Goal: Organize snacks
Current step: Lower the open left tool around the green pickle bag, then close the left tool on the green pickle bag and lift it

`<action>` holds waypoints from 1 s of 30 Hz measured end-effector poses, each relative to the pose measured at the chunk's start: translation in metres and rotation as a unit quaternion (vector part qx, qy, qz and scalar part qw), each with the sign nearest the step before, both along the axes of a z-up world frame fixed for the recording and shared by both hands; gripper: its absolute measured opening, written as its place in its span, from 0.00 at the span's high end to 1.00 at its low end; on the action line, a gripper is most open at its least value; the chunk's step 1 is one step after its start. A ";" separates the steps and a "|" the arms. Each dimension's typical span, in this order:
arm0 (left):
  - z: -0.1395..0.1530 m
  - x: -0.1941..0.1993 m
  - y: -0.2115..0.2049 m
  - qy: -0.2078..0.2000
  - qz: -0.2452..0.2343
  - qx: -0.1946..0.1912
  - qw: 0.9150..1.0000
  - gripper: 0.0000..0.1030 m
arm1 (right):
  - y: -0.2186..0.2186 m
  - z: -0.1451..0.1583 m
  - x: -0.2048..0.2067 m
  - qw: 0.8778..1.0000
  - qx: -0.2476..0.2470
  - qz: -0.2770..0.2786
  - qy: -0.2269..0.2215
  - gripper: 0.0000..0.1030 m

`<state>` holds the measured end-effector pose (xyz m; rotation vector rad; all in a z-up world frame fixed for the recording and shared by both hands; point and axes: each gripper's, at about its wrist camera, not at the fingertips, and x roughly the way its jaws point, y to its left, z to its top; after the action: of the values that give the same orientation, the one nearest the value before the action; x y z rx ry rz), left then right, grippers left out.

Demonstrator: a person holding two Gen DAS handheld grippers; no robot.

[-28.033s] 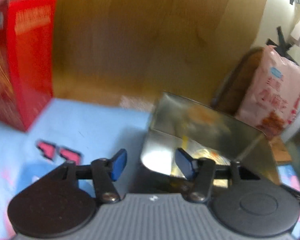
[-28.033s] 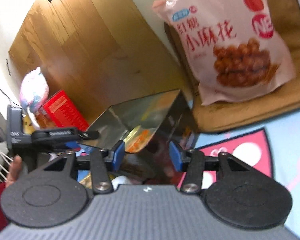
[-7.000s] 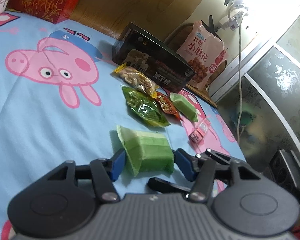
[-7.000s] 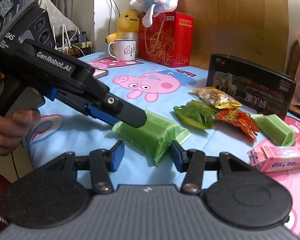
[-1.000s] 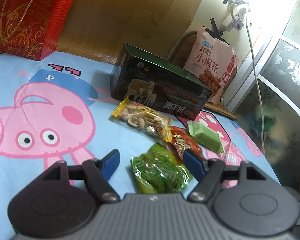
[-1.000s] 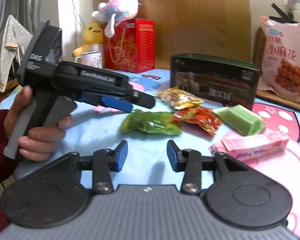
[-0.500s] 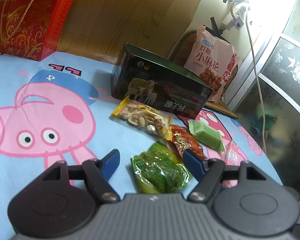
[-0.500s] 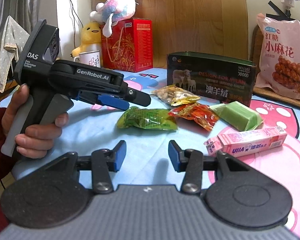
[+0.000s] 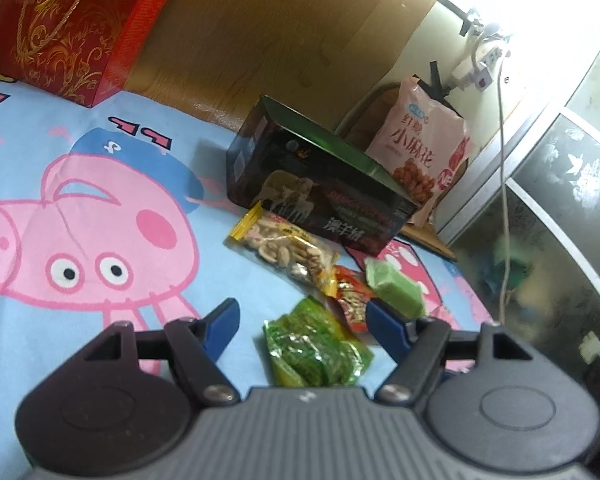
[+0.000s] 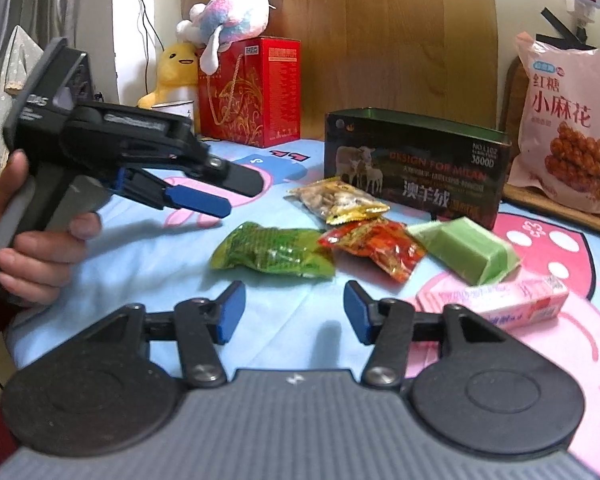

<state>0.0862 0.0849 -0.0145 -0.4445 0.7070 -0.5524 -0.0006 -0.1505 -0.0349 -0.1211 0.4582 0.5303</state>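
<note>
Red gift box [image 10: 256, 92], plush toys [image 10: 228, 12] stand behind the snacks [image 10: 276, 252].

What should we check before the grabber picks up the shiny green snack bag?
1. Left gripper jaws open: ok.
2. Green snack bag sits between the left jaws: ok, though the gripper looks to be above it.
3. Red snack bag clear of the right-hand jaw: cannot tell, they overlap in the left wrist view.
4. Right gripper open, holding nothing: ok.
5. Dark box top open to take snacks: ok.
6. Peanut bag lies in front of the box: ok.
</note>
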 end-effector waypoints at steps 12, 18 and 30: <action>-0.004 -0.006 -0.023 0.014 -0.014 0.042 0.999 0.31 | 0.018 -0.005 0.046 0.999 -0.007 0.040 0.035 0.36; -0.003 -0.003 -0.020 0.020 -0.009 0.036 0.999 0.32 | 0.021 -0.003 0.039 0.998 0.005 0.060 0.025 0.47; -0.003 -0.006 -0.020 0.030 -0.022 0.023 0.999 0.38 | 0.026 0.002 0.018 0.996 0.014 0.086 0.019 0.54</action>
<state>0.0797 0.0654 -0.0171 -0.4046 0.7869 -0.5645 0.0171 -0.1240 -0.0333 -0.1249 0.4790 0.7089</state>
